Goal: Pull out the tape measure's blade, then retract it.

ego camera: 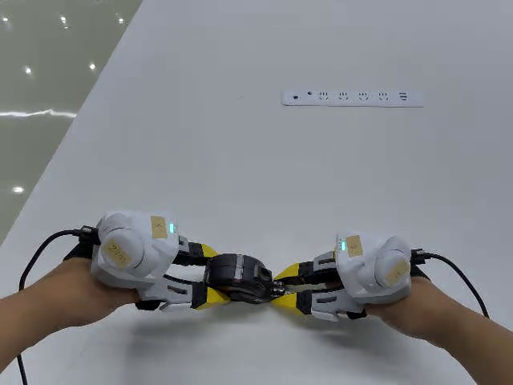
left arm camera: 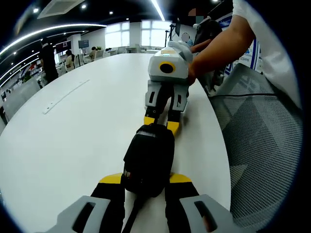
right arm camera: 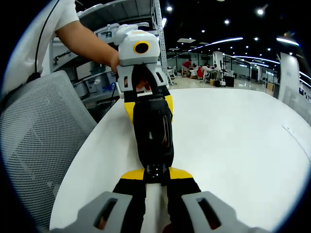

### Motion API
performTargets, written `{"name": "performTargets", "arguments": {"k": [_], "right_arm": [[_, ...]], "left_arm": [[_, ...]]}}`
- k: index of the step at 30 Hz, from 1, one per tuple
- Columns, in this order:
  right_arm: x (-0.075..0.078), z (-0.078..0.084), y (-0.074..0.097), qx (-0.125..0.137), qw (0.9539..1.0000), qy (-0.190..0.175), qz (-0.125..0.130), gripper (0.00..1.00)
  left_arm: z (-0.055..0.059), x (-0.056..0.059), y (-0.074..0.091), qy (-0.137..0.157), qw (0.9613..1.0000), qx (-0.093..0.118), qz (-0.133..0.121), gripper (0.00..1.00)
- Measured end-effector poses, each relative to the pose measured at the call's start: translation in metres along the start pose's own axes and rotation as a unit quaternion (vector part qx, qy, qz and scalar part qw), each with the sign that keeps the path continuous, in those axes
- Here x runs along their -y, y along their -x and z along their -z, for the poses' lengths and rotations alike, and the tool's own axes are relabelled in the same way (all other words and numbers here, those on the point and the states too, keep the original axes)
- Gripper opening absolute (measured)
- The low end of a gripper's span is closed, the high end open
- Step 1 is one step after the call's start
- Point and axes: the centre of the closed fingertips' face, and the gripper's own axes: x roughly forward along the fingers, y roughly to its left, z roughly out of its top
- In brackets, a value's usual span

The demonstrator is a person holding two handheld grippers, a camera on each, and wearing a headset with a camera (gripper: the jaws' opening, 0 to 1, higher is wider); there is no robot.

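A black tape measure (ego camera: 239,277) lies low over the white table (ego camera: 264,168), between the two grippers near the front edge. My left gripper (ego camera: 212,274) is shut on its case, yellow tips pressing both sides; in the left gripper view the case (left arm camera: 149,158) sits between my left gripper's (left arm camera: 146,178) jaws. My right gripper (ego camera: 284,287) meets the case from the right. In the right gripper view the right gripper (right arm camera: 156,174) is shut on the blade's end hook (right arm camera: 155,170) at the case's (right arm camera: 153,131) mouth. Hardly any blade is out.
A white power strip (ego camera: 353,97) lies flat at the far middle of the table. The table's left edge (ego camera: 76,120) drops to a glossy floor. A grey mesh chair (left arm camera: 257,131) stands behind the front edge. Black cables (ego camera: 40,253) trail from both grippers.
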Motion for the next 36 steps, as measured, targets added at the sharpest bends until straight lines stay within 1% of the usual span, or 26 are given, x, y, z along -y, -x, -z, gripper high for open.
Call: {"name": "performTargets", "arguments": {"k": [5,9,11,12,14,19,32,36], "right_arm": [[0.0,-0.001,0.0,0.004,1.0,0.0,0.003,0.13],[0.0,-0.001,0.0,0.001,1.0,0.0,0.002,0.13],[0.0,-0.001,0.0,0.0,1.0,0.0,0.002,0.12],[0.0,-0.001,0.0,0.0,1.0,0.0,0.002,0.12],[0.001,0.0,0.001,-0.002,1.0,0.001,0.003,0.12],[0.001,0.001,0.002,-0.006,1.0,0.001,0.003,0.12],[0.001,0.006,0.009,-0.012,0.9999,-0.001,0.007,0.12],[0.001,0.009,0.016,-0.015,0.9998,-0.003,0.009,0.12]], "left_arm": [[0.0,0.0,0.0,-0.001,1.0,-0.002,0.0,0.29],[0.001,0.0,0.0,-0.009,0.9999,-0.009,0.0,0.28],[0.001,0.0,0.0,-0.008,0.9999,-0.013,0.001,0.28],[0.001,0.0,0.0,-0.012,0.9998,-0.014,0.0,0.28],[0.001,0.0,0.0,-0.008,0.9998,-0.016,0.0,0.28],[0.002,0.0,0.0,-0.015,0.9997,-0.017,0.0,0.28],[0.003,-0.001,0.0,-0.02,0.9996,-0.019,0.0,0.27],[0.003,-0.001,0.0,-0.02,0.9996,-0.02,0.0,0.27]]}}
